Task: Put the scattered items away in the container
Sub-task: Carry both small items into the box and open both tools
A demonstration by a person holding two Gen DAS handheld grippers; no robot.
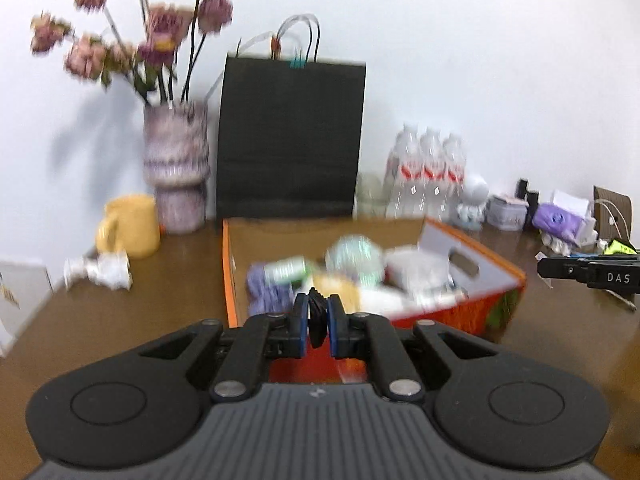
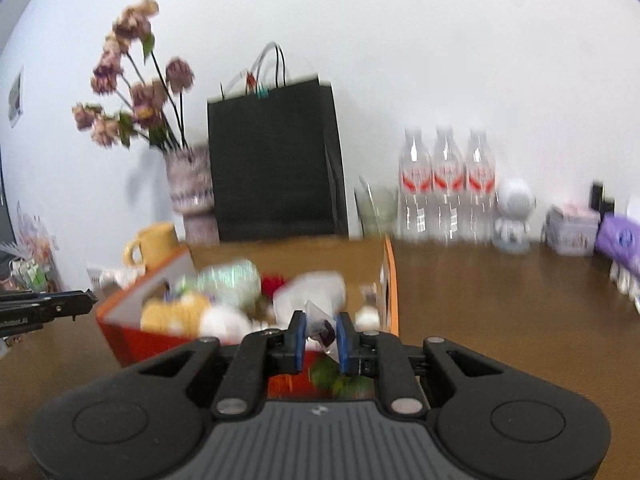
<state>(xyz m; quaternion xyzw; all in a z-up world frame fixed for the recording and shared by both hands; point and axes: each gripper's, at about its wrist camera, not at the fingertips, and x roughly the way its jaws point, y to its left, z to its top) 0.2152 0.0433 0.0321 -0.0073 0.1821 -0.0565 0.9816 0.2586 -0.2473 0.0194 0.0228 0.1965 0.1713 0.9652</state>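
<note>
The left gripper (image 1: 318, 312) clenches a black ribbed item (image 1: 318, 320); the right gripper (image 2: 321, 330) grips a clear packet (image 2: 318, 326), both at the box's (image 1: 496, 268) near edge.

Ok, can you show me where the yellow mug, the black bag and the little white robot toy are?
yellow mug (image 1: 134, 226): left wrist view, on its side wall.
black bag (image 1: 290, 136): left wrist view, middle of its front face.
white robot toy (image 2: 516, 200): right wrist view, on its round head.

We see an open orange cardboard box (image 1: 472, 308) on the brown tabletop (image 1: 140, 312), holding blurred items: purple bundle (image 1: 266, 292), yellow lump (image 2: 172, 314), pale-green round packet (image 1: 354, 258).
</note>
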